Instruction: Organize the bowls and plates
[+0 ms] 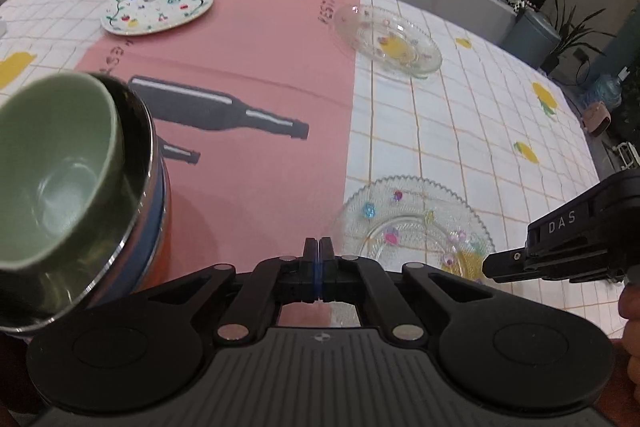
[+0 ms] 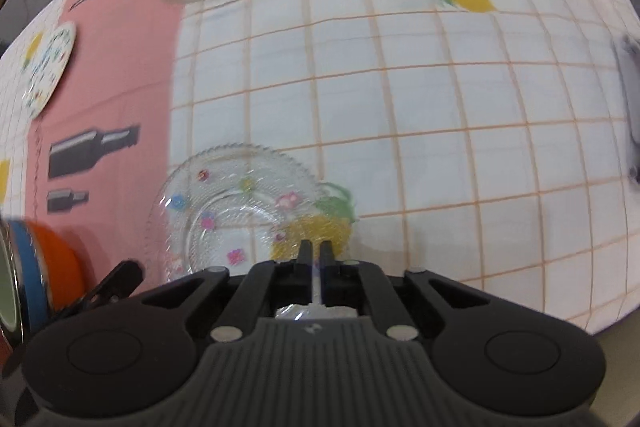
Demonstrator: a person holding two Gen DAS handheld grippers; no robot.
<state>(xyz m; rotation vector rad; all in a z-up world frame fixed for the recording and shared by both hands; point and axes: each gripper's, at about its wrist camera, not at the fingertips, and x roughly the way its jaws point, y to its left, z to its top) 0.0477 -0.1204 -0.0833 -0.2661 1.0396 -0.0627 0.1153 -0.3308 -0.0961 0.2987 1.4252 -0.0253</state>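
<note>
While both hang over the tablecloth [image 2: 400,87], left claw [image 1: 319,247] and right claw [image 2: 316,251] are pressed together (nothing held).

We found open checkered table [image 2: 440,115] to the right, free for passing. On our left the stacked bowls, a green ceramic bowl [image 1: 56,167] on top, blocked the way. The near clear glass plate [image 2: 240,211] lay just ahead of both tools.

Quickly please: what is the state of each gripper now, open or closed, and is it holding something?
Left gripper: closed, holding nothing.
Right gripper: closed, nothing between the jaws, above the near glass plate.
</note>
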